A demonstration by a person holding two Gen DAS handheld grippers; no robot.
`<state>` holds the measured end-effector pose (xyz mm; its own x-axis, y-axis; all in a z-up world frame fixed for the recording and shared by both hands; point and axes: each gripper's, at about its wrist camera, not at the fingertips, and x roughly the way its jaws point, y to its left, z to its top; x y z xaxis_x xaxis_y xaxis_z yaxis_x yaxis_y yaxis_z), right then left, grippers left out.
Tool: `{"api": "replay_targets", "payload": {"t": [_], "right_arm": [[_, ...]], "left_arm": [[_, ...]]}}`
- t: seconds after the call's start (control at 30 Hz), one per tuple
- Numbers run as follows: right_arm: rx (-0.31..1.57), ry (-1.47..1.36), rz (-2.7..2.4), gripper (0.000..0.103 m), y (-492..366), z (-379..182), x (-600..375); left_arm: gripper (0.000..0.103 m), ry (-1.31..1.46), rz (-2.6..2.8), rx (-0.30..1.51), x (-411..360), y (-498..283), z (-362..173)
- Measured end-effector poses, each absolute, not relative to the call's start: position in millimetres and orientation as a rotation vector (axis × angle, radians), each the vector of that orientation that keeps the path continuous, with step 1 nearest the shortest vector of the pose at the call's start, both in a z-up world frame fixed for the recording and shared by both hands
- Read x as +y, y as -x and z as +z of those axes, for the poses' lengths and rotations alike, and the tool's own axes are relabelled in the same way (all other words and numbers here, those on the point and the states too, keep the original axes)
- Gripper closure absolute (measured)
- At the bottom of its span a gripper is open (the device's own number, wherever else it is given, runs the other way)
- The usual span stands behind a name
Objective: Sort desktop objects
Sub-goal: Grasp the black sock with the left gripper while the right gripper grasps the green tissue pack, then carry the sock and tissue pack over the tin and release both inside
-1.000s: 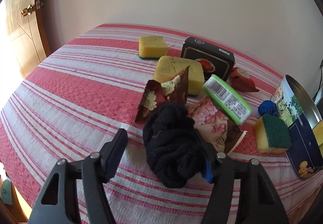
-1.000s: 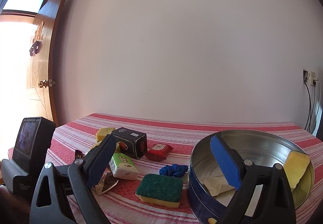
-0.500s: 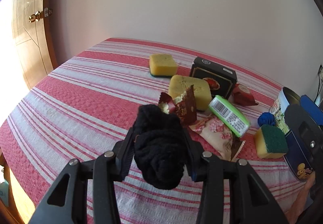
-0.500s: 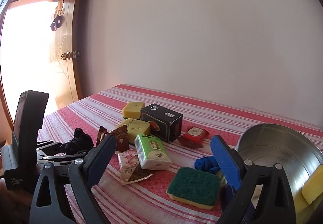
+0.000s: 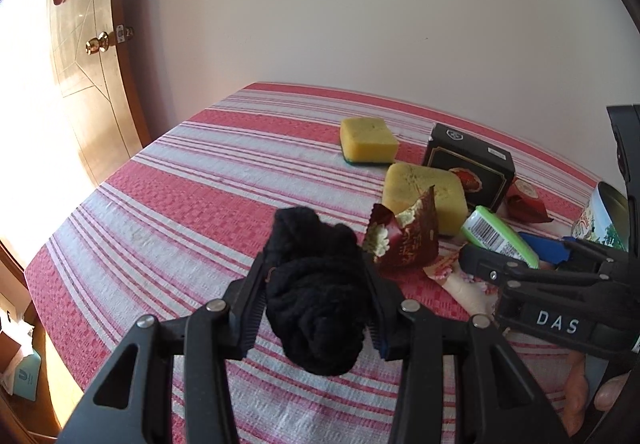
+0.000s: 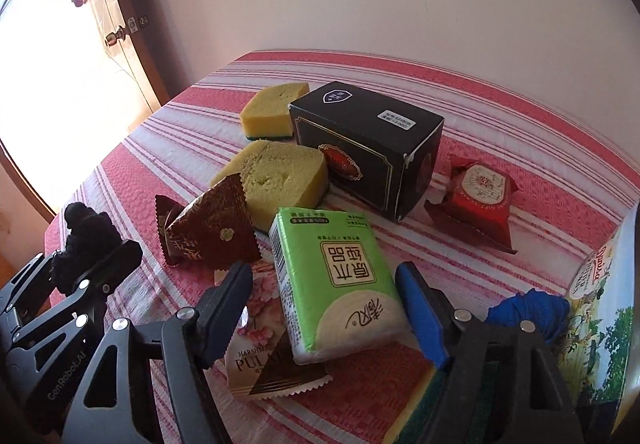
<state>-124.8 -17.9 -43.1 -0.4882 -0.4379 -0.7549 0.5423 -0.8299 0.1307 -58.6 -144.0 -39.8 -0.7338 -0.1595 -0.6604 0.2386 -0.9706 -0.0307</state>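
Note:
My left gripper (image 5: 314, 308) is shut on a black cloth bundle (image 5: 316, 284) and holds it above the striped tablecloth; it also shows at the left of the right wrist view (image 6: 86, 244). My right gripper (image 6: 324, 308) is open, its fingers either side of a green tissue pack (image 6: 332, 280) that lies on a pink marshmallow packet (image 6: 260, 356). The green pack also shows in the left wrist view (image 5: 496, 236), beside the right gripper (image 5: 520, 264).
Two yellow sponges (image 6: 280, 172) (image 6: 272, 108), a black box (image 6: 364, 144), a brown wrapper (image 6: 212, 232), a red snack packet (image 6: 480, 196), a blue scrunchie (image 6: 528, 308) and a green-topped sponge (image 6: 416, 404) lie around. A printed tin (image 6: 604, 324) stands at the right. A wooden door (image 5: 92, 56) is at the left.
My left gripper closed on the black cloth and lifted it. My right gripper came down from above the tin to the green tissue pack.

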Motion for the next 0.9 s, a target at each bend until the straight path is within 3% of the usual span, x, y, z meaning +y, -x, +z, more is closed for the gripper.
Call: {"api": "replay_targets", "payload": {"t": [0.07, 0.2, 0.6, 0.9], "right_arm": [[0.161, -1.118, -2.291, 0.044, 125.1, -43.9, -16.8], [0.158, -1.107, -2.293, 0.049, 122.4, -44.2, -14.1], [0.003, -0.813, -2.368, 0.051, 97.2, -5.6, 9.6], [0.058, -0.616, -2.568, 0.051, 54.4, 12.7, 33.7]], "left_arm": [[0.06, -1.026, -2.729, 0.163, -144.3, 59.3, -40.6], [0.06, -1.025, -2.723, 0.156, -143.2, 59.6, -41.5], [0.06, -1.004, -2.733, 0.179, -143.8, 55.9, -36.8], [0.06, -0.956, -2.834, 0.322, -154.4, 43.2, -24.8]]}}
